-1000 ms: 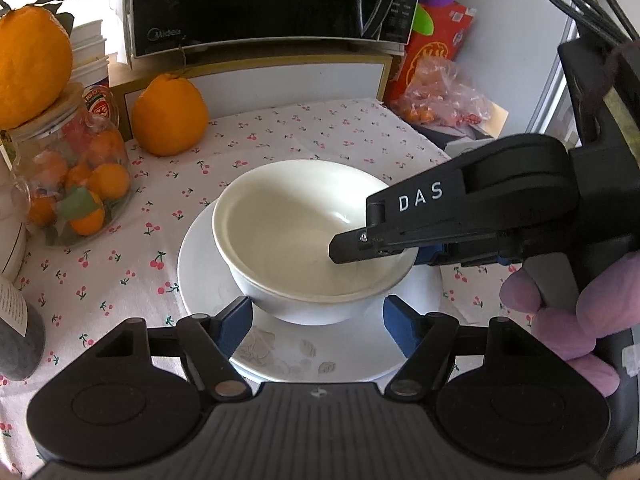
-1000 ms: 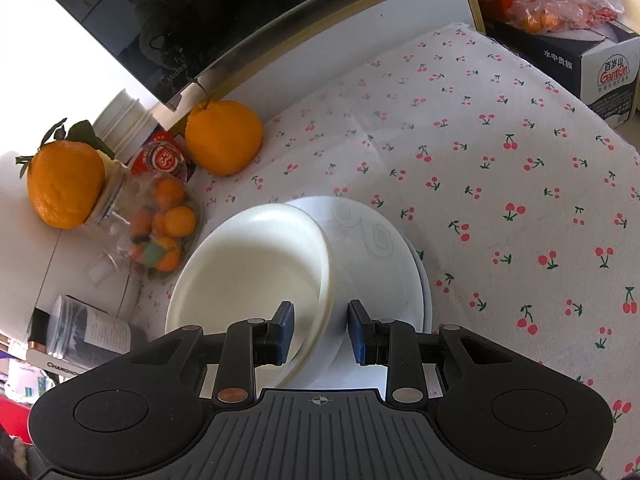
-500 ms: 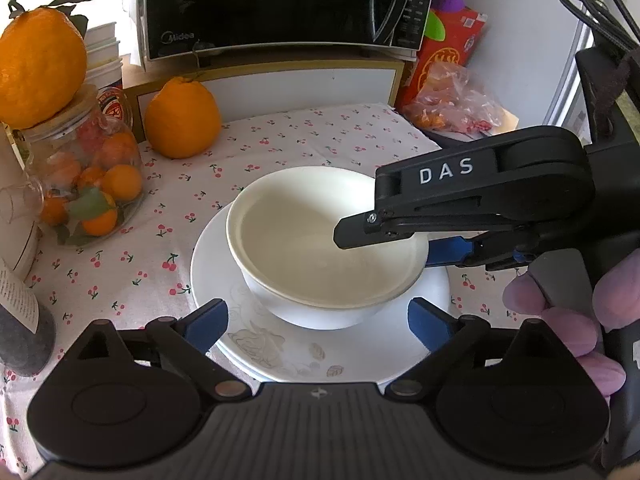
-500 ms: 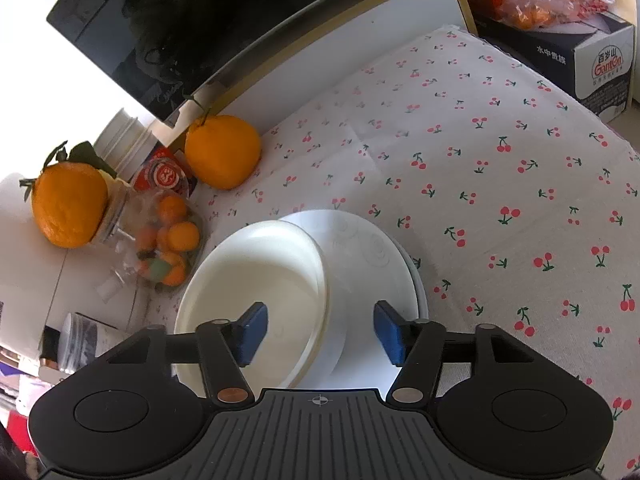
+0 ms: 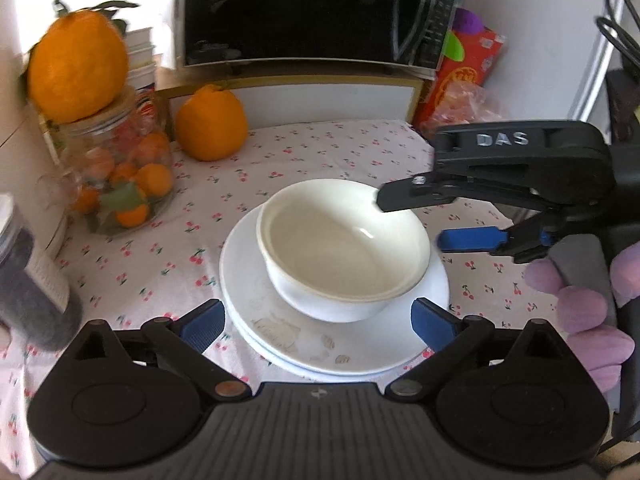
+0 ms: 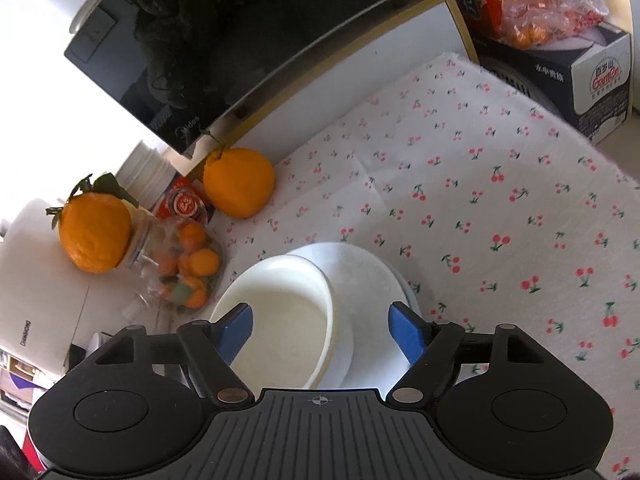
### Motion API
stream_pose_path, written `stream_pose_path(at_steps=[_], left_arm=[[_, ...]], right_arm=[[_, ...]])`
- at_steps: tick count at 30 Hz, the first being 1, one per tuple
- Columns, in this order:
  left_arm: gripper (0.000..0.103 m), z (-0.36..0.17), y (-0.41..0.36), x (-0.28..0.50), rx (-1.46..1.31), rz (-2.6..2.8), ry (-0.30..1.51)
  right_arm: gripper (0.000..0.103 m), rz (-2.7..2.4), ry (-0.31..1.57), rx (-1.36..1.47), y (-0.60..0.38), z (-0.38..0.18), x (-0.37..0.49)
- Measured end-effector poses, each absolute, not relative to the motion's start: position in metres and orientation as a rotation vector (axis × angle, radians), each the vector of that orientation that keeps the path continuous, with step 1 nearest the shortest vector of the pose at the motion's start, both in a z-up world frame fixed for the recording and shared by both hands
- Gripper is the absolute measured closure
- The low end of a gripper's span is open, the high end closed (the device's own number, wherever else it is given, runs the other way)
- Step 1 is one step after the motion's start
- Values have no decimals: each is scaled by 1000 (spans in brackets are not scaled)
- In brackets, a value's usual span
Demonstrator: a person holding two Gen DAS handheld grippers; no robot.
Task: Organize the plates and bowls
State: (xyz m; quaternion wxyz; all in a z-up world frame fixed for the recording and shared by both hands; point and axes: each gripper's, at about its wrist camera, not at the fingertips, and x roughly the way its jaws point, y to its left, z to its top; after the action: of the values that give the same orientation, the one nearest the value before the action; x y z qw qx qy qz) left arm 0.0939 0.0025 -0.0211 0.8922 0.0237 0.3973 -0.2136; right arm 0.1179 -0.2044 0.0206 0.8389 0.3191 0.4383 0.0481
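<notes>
A white bowl [image 5: 344,248] stands in the middle of a white plate [image 5: 360,344] on the cherry-print cloth. My left gripper [image 5: 318,320] hovers at the plate's near edge, its jaws still opening wide and touching nothing. My right gripper [image 5: 412,220] comes in from the right at the bowl's rim. In the right wrist view the right gripper [image 6: 322,320] straddles the right wall of the bowl [image 6: 280,320]. One pad is over the inside, the other over the plate [image 6: 360,264]. Its jaws are opening, and neither pad touches the bowl.
A large orange [image 5: 210,128] and a glass jar of small oranges [image 5: 120,184] with another orange [image 5: 78,64] on its lid stand at the back left. The microwave [image 5: 300,12] is behind, a dark bottle [image 5: 28,280] at near left, and a carton [image 6: 600,80] at far right. A gloved hand [image 5: 580,300] holds the right gripper.
The right gripper was shut on the bowl's rim; its jaws have spread and let go, and it has drawn back to the right. The left jaws have widened.
</notes>
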Motion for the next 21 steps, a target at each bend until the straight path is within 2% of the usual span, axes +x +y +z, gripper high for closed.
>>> stream_pose_path(at_steps=[12, 21], left_arm=[[2, -7, 13, 72, -45, -247, 901], [1, 1, 10, 57, -9, -149, 895]], right_arm=[[20, 139, 942, 510, -203, 46, 83], [16, 138, 965, 426, -197, 55, 57]])
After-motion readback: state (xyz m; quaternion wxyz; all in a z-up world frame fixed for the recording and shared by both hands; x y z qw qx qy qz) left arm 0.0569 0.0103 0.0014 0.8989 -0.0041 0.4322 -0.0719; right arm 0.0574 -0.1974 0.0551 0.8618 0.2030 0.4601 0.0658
